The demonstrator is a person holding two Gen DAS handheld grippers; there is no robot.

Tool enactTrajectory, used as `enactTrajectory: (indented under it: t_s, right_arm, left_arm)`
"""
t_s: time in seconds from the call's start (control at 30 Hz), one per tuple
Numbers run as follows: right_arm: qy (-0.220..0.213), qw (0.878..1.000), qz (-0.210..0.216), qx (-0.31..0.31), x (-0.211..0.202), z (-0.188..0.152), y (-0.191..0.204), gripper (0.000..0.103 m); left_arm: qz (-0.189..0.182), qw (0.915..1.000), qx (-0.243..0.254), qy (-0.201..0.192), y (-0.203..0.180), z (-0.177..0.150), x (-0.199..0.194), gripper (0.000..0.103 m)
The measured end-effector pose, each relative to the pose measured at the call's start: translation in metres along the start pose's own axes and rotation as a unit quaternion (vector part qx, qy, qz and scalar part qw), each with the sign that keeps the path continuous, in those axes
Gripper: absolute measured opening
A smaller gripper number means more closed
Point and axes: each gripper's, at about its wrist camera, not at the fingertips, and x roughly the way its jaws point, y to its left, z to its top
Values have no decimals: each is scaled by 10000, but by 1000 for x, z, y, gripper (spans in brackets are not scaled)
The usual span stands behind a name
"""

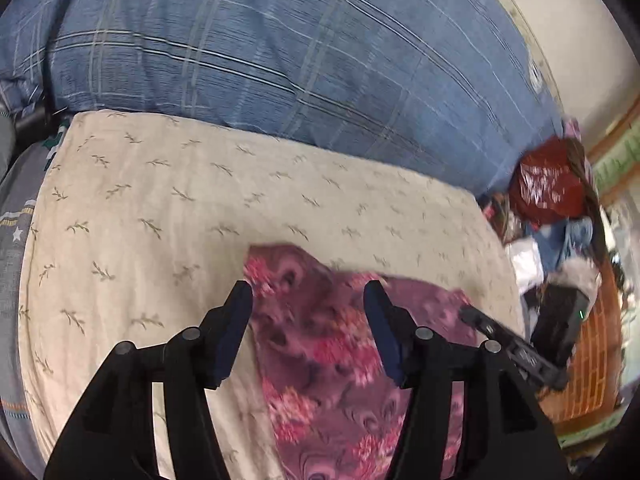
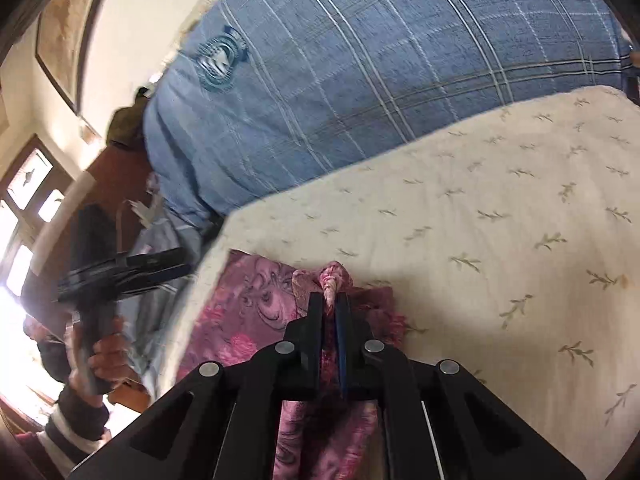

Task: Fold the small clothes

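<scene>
Pink floral cloth [image 2: 248, 320] lay on the cream sheet [image 2: 500, 220]; my right gripper [image 2: 330, 304] pinched its bunched edge, my left gripper [image 1: 308, 304] gaped above it.

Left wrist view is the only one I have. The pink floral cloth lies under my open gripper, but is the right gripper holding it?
Observer: Yes. The right gripper is shut on a bunched fold of the pink floral cloth.
Operator: Can you see the hand that holds the left gripper?
Observer: Yes, the left hand grips its handle, beside the cream sheet.
</scene>
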Motion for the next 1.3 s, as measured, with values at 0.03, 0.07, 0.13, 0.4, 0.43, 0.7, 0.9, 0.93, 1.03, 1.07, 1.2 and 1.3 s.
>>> enactTrajectory:
  t_s: [0.03, 0.07, 0.13, 0.4, 0.43, 0.7, 0.9, 0.93, 1.03, 1.07, 1.2, 1.3]
  right_arm:
    - [110, 9999, -130, 8, 7, -1, -4, 5]
    - [309, 9988, -373, 11, 18, -6, -10, 6]
    - [401, 9981, -451, 91, 23, -12, -13, 6]
    - [-65, 9985, 224, -494, -20, -24, 29, 17]
    - [99, 9982, 199, -552, -11, -32, 29, 17]
    - [125, 9990, 3, -440, -1, -29, 26, 17]
    - [109, 9970, -305, -703, 30, -5, 34, 15]
    - [256, 9963, -481, -661, 40, -6, 28, 13]
    - [237, 9978, -403, -461, 48, -7, 19, 11]
    - [319, 9976, -430, -436, 45, -5, 21, 13]
    - [361, 9969, -159, -687, 9, -13, 33, 21]
    - [427, 9943, 251, -948, -22, -38, 42, 36]
  left_arm:
    - [60, 9999, 77, 61, -6, -1, 7, 57]
    - [220, 9995, 126, 162, -10, -6, 13, 57]
    - [239, 9993, 81, 285, -15, -9, 20, 57]
    - [851, 9951, 488, 151, -37, -39, 33, 57]
    - [893, 9949, 370, 282, -31, -39, 46, 57]
    - [636, 9979, 102, 39, -26, -35, 35, 66]
    - [950, 9950, 285, -96, -34, -1, 53, 66]
    - [1049, 9942, 209, 121, -30, 3, 70, 66]
    - [1273, 9906, 57, 496, -17, 8, 97, 67]
    - [1255, 9912, 68, 422, -18, 9, 91, 67]
    - [762, 9966, 112, 309, -21, -12, 43, 68]
    - [827, 9949, 481, 306, -27, -48, 15, 70]
